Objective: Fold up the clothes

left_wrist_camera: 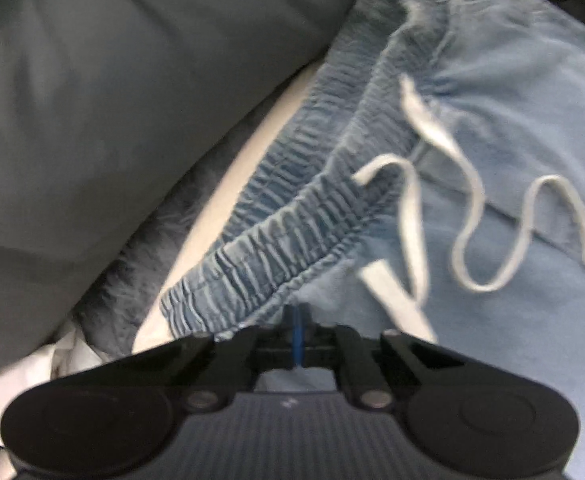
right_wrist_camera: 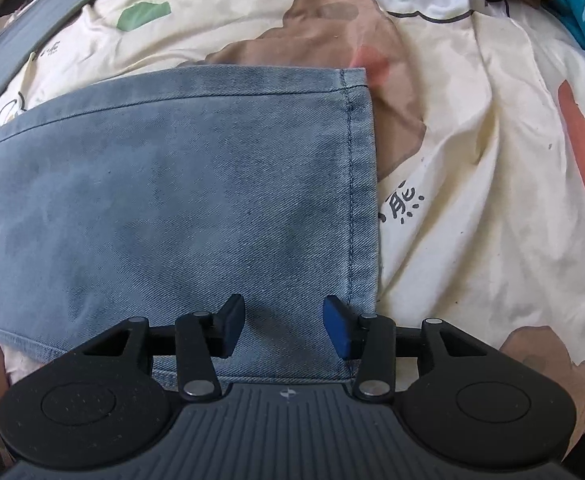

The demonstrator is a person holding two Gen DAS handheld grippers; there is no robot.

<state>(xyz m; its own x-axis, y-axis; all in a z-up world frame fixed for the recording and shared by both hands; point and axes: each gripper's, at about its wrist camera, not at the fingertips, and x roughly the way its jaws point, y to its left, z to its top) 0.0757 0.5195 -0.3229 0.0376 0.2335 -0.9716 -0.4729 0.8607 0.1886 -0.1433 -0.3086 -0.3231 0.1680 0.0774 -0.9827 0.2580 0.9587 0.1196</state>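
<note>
The blue trousers (right_wrist_camera: 164,208) are lying spread on a bed over a cream printed sheet (right_wrist_camera: 472,160). The left claw (left_wrist_camera: 297,328) is hovering with its tips pinched together, nothing visibly between them, just below the gathered waistband (left_wrist_camera: 276,236) and its white drawstring (left_wrist_camera: 472,216). The right claw (right_wrist_camera: 282,328) is standing partly open over the hemmed leg end (right_wrist_camera: 360,184), gripping nothing.

jeans (right_wrist_camera: 172,200) cut off left — (waistband (left_wrist_camera: 276,248) blurred)

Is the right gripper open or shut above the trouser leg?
Open. The right gripper shows a clear gap between its pads, with the denim trouser leg lying flat beneath, not pinched.
</note>
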